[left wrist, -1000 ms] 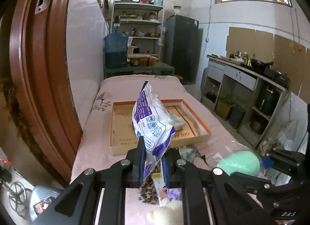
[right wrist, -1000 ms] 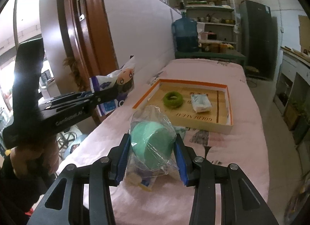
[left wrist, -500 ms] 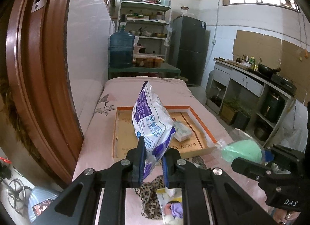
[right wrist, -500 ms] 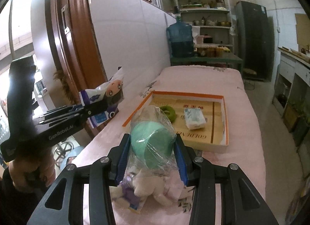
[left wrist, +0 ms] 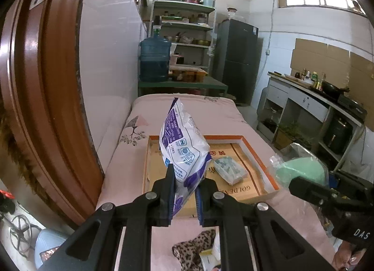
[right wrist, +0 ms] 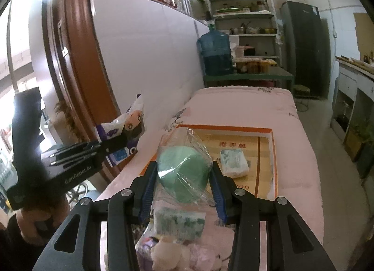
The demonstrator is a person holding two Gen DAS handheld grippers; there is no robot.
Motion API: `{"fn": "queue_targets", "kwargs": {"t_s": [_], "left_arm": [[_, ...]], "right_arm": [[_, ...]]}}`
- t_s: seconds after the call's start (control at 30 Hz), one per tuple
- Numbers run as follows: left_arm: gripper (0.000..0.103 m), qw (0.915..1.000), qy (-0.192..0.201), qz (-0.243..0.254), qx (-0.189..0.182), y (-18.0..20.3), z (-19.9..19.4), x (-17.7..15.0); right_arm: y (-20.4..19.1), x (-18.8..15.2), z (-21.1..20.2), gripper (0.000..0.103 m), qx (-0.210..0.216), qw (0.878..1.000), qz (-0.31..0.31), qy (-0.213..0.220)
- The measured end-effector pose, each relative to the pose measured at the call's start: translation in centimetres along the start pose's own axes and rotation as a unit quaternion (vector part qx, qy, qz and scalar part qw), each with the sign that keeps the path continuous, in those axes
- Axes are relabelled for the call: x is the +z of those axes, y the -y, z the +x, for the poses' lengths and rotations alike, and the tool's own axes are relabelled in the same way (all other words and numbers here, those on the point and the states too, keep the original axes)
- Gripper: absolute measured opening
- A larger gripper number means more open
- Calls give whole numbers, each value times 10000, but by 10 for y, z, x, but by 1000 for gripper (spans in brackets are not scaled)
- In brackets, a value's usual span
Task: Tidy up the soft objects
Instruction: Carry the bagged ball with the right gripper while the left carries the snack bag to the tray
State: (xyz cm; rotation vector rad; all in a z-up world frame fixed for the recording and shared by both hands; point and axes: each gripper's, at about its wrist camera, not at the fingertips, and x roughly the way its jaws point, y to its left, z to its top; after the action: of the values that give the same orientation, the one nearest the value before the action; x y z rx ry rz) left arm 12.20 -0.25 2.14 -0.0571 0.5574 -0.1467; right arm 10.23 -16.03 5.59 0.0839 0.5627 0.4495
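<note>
above the pink quilted cloth (left wrist: 131, 172) that covers the long table, both grippers are loaded and have pulled back from the shallow orange-rimmed cardboard tray (left wrist: 272, 178): a second ago the tray filled more of each wrist view, and now it sits farther ahead, with the heap of unsorted things showing beneath the fingers. the left gripper (left wrist: 184, 197) has its jaws drawn narrow and pinched on the lower end of a white and purple printed plastic packet (left wrist: 183, 147), which stands up and leans slightly toward the tray. the right gripper (right wrist: 183, 191) holds its jaws at a middling width, clamped on either side of a round mint-green sponge in a clear crinkled bag (right wrist: 183, 174). neither grip has changed over the last second. in the tray a small pale wrapped tissue pack (right wrist: 233, 162) lies flat; a green ring seen there earlier is now hidden behind the held sponge, so i cannot tell whether it is in place. under the grippers lie a leopard-print fabric piece (left wrist: 194, 247), a green-patterned pack (right wrist: 178, 223) and a pale plush toy (right wrist: 167, 257). since both items are lifted clear of the pile yet away from the tray, my judgement is that the pick-up is done and delivery is still owed; each must travel forward over the near rim before release.
</note>
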Motion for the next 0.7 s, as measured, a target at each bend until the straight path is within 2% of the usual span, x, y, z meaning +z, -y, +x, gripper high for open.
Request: {"fn": "queue_targets", "kwargs": {"t_s": [0.7], "left_arm": [[15,9997,-208,-92,67,-11,48,14]], "right_arm": [[14,21,52,45,54,9997,146,-174]]}}
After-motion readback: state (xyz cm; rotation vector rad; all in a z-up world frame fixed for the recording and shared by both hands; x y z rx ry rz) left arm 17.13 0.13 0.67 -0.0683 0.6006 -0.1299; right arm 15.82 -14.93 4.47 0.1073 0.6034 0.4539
